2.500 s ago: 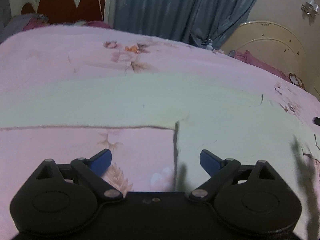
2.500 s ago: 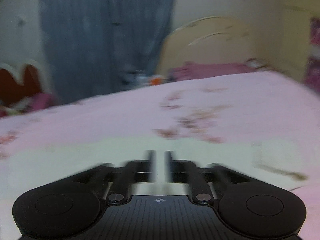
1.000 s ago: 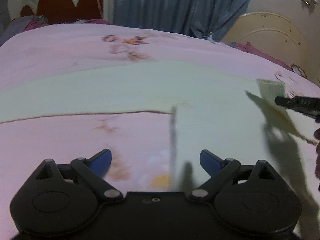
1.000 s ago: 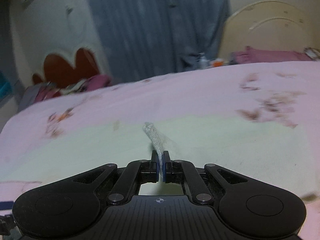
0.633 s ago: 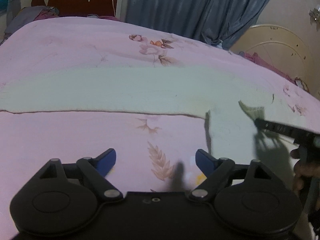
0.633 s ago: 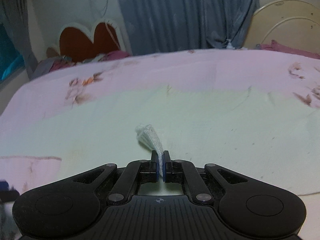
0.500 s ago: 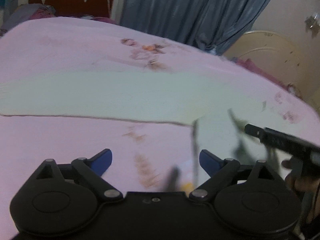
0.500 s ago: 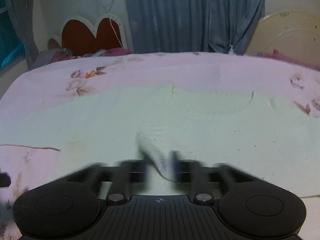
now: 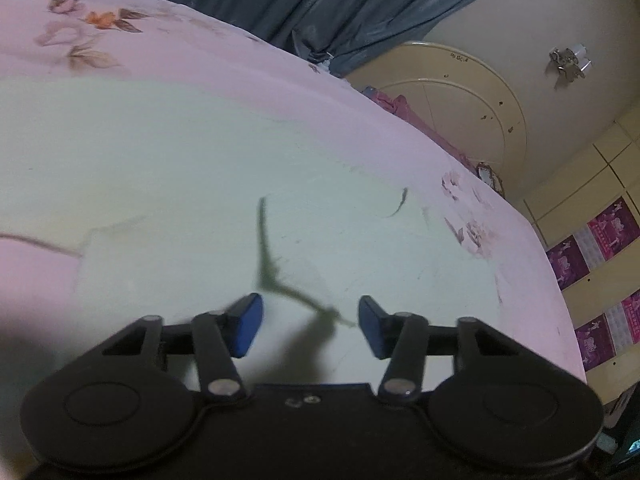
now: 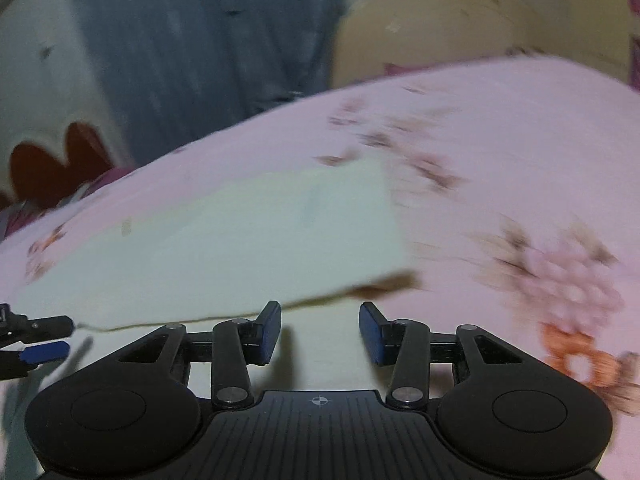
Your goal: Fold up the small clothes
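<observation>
A pale cream-green garment (image 9: 168, 168) lies spread flat on the pink floral bedsheet (image 9: 168, 52). My left gripper (image 9: 310, 326) is open and empty, low over the garment's middle, with thin creases just ahead of it. In the right wrist view the garment (image 10: 240, 240) shows a folded part with a straight right edge. My right gripper (image 10: 320, 330) is open and empty over the garment's near edge. The left gripper's fingertips (image 10: 44, 350) show at the far left of that view.
A blue curtain (image 9: 320, 4) hangs behind the bed. A cream arched board (image 9: 460, 92) stands at the bed's far right, with pink cloth (image 9: 392, 106) beside it. A red headboard (image 10: 52, 160) is at the far left. Tiled wall with purple pictures (image 9: 600, 248) lies right.
My right gripper let go of the garment edge it was pinching and now stands open, swung right. My left gripper moved right, from over the bare sheet to over the garment.
</observation>
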